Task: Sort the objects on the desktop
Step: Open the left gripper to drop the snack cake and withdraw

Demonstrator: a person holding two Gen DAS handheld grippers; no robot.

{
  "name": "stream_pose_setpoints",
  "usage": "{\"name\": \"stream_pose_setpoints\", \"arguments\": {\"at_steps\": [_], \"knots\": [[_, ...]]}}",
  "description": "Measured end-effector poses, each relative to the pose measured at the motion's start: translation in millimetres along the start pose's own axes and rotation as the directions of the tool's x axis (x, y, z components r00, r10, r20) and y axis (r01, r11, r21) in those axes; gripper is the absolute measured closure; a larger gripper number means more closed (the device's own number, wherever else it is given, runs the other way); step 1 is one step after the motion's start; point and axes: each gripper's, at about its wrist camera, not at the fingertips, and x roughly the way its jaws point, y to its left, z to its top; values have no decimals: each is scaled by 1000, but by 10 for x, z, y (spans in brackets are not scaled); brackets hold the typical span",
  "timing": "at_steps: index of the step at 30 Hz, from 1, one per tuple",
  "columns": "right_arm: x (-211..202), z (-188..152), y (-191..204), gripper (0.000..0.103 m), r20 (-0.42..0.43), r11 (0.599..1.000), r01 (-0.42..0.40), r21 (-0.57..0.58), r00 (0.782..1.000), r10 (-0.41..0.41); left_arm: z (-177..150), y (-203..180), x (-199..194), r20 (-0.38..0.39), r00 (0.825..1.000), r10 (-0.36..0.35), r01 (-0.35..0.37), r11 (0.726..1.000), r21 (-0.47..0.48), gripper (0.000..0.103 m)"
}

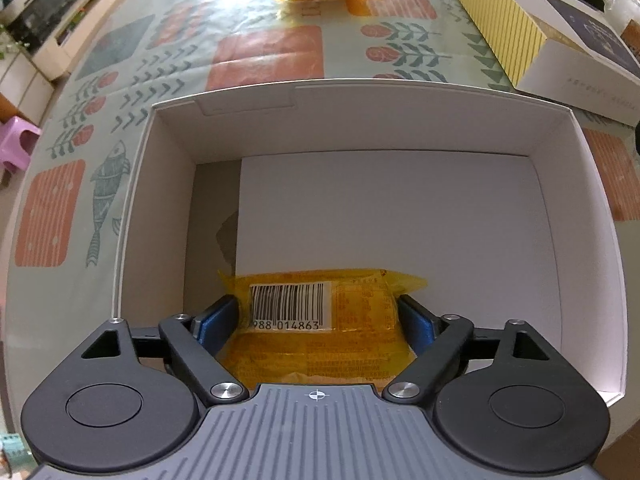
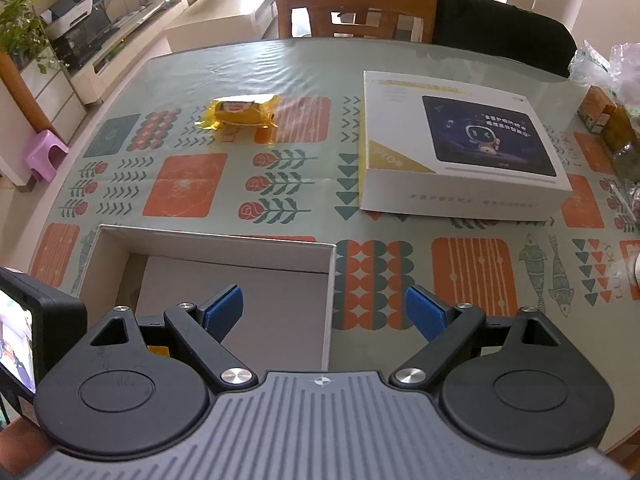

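Living-room setting: patterned cloth in green, orange and fish motifs covers the bench, with a wooden chair at its far edge and a purple stool on the floor to the left. Open white box sits at the near edge of the bench. Left tool is lowered inside this box, its blue pads pressed against both sides of a yellow snack packet, barcode face up; packet is low in the box, whether it touches the floor cannot be told. Second yellow snack packet lies on the cloth well beyond the box, apart from everything else. Printed tablet box, closed, lies to the right of it. Right tool hovers above the box's right wall and the cloth beside it, fingers spread wide, nothing between them. Wrapped goods crowd the far right edge.
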Motion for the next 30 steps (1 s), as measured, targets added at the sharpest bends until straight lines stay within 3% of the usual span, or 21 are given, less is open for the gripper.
{"name": "stream_pose_setpoints", "arguments": {"at_steps": [4,7,19,30], "knots": [[8,23,-17,0,2,1000,-6,5,1000,6,26,9,-101,-4,1000,-1,0,1000,-17,13],[9,49,-7,0,6,1000,-15,0,1000,15,57,-39,-260,33,999,17,-17,1000,-3,3],[28,317,52,0,41,999,-46,-26,998,47,252,62,-673,78,997,-5,12,997,-77,3],[88,729,166,0,85,995,-75,-72,993,81,554,228,-819,101,994,40,-27,991,-134,1]]}}
